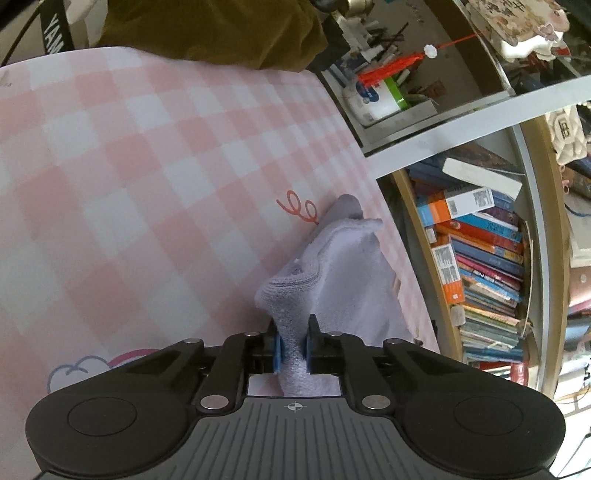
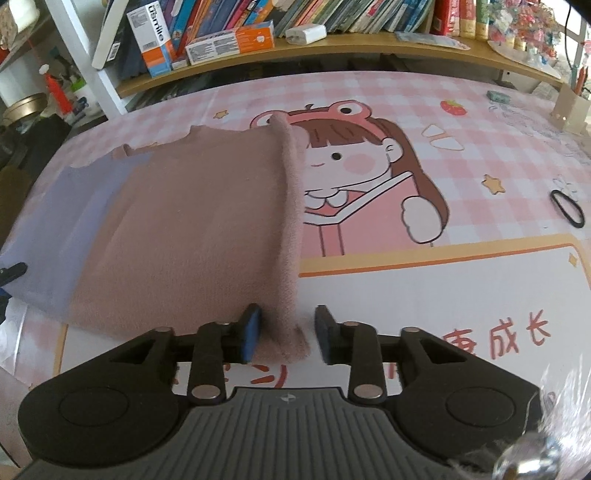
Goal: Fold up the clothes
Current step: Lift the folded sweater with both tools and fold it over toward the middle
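A knit garment, lilac on one side and dusty pink on the other, lies on the pink checked table mat (image 1: pixel 147 166). In the left wrist view its lilac part (image 1: pixel 332 280) is bunched up, and my left gripper (image 1: pixel 292 345) is shut on a fold of it near the mat's right edge. In the right wrist view the pink part (image 2: pixel 192 229) lies spread flat with the lilac layer (image 2: pixel 62 229) showing at its left. My right gripper (image 2: pixel 286 334) is open, its jaws on either side of the pink folded edge (image 2: pixel 291 221) at the near corner.
Bookshelves with books and boxes (image 2: pixel 229 37) run behind the table. A black hair tie (image 2: pixel 567 208) and a cardboard piece (image 2: pixel 570 110) lie on the mat's right side. An olive cloth (image 1: pixel 221 29) sits at the far end. A cluttered shelf (image 1: pixel 391 92) stands beside the table.
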`<state>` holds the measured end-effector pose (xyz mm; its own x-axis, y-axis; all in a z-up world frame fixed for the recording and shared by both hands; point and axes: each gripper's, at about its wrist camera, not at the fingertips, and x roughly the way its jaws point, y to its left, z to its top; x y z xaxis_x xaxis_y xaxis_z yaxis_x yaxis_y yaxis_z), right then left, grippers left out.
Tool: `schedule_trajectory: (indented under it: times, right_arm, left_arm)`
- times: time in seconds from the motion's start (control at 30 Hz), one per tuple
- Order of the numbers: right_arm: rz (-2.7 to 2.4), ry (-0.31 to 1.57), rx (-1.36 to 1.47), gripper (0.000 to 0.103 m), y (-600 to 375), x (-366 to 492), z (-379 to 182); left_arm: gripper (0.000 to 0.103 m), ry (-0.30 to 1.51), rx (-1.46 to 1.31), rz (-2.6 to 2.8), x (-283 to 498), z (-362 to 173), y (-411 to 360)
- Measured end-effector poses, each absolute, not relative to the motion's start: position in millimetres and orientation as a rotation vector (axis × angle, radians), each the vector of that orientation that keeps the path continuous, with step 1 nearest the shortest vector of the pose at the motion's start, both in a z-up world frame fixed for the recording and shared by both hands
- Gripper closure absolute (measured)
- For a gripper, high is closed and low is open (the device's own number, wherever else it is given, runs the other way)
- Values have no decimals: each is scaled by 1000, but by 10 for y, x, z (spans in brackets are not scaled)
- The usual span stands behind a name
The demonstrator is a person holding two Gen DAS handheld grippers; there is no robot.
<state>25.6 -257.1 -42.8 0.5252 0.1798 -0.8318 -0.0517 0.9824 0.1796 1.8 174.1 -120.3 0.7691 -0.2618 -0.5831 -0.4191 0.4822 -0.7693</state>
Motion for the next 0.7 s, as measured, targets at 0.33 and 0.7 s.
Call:
schedule_trajectory:
  times: [0.33,0.7]
  right_arm:
    - [183,974,149,75,-2693,308,-390]
    - [351,984,150,84,-2777,383,-508]
  left_arm:
    - [93,712,-1031,105,13,-1165,1706]
    - [96,593,-854,103,3,-608,1350]
